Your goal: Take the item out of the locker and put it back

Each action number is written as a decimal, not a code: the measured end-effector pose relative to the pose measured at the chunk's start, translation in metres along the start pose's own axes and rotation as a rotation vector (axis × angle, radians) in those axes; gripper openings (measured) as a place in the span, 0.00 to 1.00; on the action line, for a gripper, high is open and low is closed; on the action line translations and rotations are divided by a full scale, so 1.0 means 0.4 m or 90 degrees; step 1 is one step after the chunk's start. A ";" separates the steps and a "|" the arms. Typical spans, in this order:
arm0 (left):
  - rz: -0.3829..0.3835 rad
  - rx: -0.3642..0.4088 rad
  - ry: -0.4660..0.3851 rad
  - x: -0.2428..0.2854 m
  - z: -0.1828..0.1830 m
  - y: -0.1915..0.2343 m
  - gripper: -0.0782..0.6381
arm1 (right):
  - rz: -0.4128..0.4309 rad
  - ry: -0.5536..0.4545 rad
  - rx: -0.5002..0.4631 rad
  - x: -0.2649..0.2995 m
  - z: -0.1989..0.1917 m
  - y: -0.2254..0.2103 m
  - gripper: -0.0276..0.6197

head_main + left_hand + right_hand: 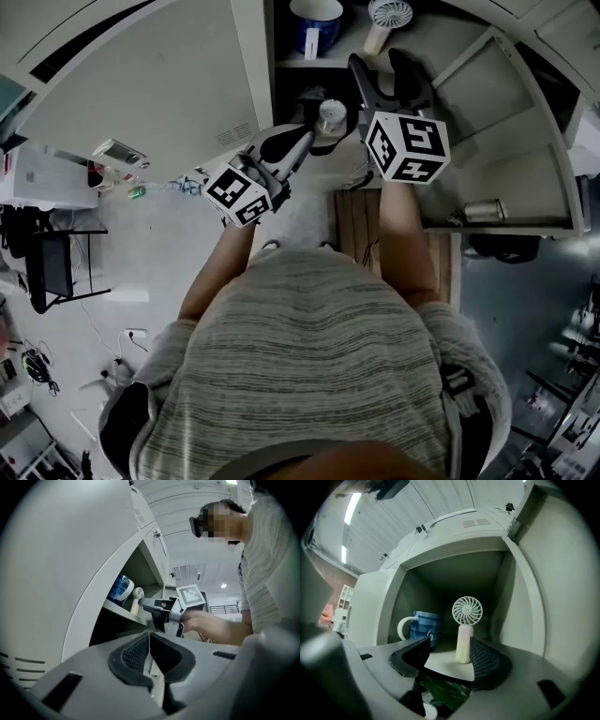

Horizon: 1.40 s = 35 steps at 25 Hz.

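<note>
Now | handheld fan (464, 634) upright inside open locker (520, 611), beside blue mug (423, 627) | straight ahead of nearer right gripper (450, 646), jaws apart, long axis vertical | left gripper (149, 637) closed, empty, aside

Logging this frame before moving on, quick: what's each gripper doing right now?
Left gripper: jaws shut, holding nothing.
Right gripper: jaws open, empty; the handheld fan stands ahead of them, not gripped.

Lab-like workroom: lockers (159, 84), floor cables (37, 361)
</note>
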<state>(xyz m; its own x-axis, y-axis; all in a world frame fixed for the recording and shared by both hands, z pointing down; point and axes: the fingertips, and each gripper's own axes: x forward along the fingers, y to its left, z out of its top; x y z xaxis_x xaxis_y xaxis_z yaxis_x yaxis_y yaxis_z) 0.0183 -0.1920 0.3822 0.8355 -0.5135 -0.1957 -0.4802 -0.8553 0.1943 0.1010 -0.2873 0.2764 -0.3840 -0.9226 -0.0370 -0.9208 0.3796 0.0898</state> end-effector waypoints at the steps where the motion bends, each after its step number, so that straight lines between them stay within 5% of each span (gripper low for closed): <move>1: -0.001 0.000 -0.001 -0.001 0.001 0.000 0.12 | -0.016 0.001 -0.004 0.009 0.004 -0.010 0.46; 11: 0.003 0.002 0.006 -0.017 -0.001 0.004 0.12 | -0.080 0.051 -0.010 0.105 -0.023 -0.070 0.46; 14: 0.002 0.001 0.004 -0.017 0.001 0.004 0.12 | -0.093 0.074 -0.013 0.117 -0.028 -0.085 0.31; 18: -0.001 0.000 0.004 -0.015 -0.001 0.000 0.12 | -0.085 0.082 -0.012 0.114 -0.030 -0.088 0.27; 35: -0.011 0.003 -0.006 -0.011 0.017 -0.017 0.12 | -0.040 -0.008 -0.020 0.010 0.078 -0.016 0.26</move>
<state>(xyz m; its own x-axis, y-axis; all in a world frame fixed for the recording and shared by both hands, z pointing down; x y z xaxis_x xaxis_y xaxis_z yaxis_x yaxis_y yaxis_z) 0.0159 -0.1846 0.3750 0.8409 -0.4998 -0.2077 -0.4673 -0.8641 0.1871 0.1030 -0.2915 0.2445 -0.3260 -0.9437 -0.0561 -0.9407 0.3180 0.1184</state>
